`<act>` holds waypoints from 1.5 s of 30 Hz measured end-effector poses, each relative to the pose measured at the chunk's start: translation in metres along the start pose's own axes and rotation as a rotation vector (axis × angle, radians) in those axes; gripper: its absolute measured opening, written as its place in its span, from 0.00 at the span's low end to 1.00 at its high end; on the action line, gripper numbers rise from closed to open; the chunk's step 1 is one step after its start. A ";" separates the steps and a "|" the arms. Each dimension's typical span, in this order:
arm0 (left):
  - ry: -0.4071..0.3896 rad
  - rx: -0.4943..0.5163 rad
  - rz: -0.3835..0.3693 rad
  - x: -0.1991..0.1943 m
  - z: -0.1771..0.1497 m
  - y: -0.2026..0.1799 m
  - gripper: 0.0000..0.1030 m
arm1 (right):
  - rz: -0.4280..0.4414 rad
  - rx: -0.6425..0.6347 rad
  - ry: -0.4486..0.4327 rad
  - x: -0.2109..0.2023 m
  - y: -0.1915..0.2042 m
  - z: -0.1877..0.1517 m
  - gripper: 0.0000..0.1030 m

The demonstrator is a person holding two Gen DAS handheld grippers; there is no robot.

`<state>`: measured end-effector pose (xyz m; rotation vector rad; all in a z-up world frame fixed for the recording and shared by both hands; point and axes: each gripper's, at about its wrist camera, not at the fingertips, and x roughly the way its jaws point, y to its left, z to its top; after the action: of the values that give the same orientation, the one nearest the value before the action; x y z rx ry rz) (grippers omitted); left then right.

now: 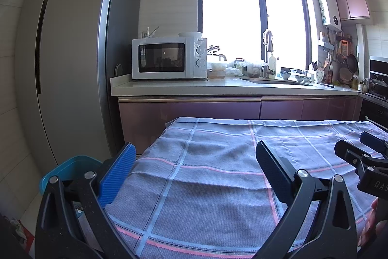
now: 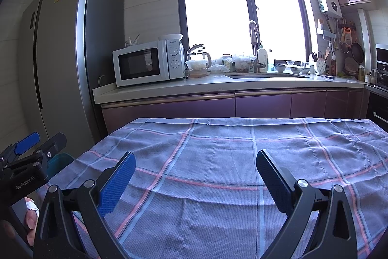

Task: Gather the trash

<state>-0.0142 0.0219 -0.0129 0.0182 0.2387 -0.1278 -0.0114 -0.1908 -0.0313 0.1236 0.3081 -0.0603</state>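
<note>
A table covered with a blue-grey checked cloth (image 1: 218, 174) fills the lower part of both views (image 2: 218, 162); I see no trash on it. My left gripper (image 1: 196, 157) is open and empty above the cloth's near left part. My right gripper (image 2: 196, 162) is open and empty above the cloth's near middle. The right gripper shows at the right edge of the left wrist view (image 1: 359, 154), the left gripper at the left edge of the right wrist view (image 2: 36, 145). A teal bin (image 1: 72, 166) stands on the floor left of the table, partly hidden behind my left finger.
A tall grey fridge (image 1: 68, 52) stands at the left. Beyond the table runs a counter (image 1: 218, 86) with a white microwave (image 1: 167, 60), a sink, bowls and bottles under a bright window. An oven (image 1: 375, 94) is at the far right.
</note>
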 end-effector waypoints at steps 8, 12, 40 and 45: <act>0.008 0.003 0.002 0.004 -0.002 -0.002 0.95 | 0.001 0.001 0.003 0.001 0.000 0.000 0.93; 0.015 0.002 -0.001 0.005 -0.003 -0.004 0.95 | 0.001 0.002 0.005 0.001 -0.002 -0.001 0.93; 0.035 -0.006 0.000 0.009 -0.005 -0.004 0.95 | -0.003 0.008 0.001 0.002 -0.007 -0.003 0.93; 0.035 0.002 0.001 0.010 -0.005 -0.006 0.95 | -0.006 0.012 0.002 0.003 -0.008 -0.003 0.93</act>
<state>-0.0063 0.0148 -0.0203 0.0230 0.2736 -0.1265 -0.0098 -0.1988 -0.0366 0.1346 0.3104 -0.0681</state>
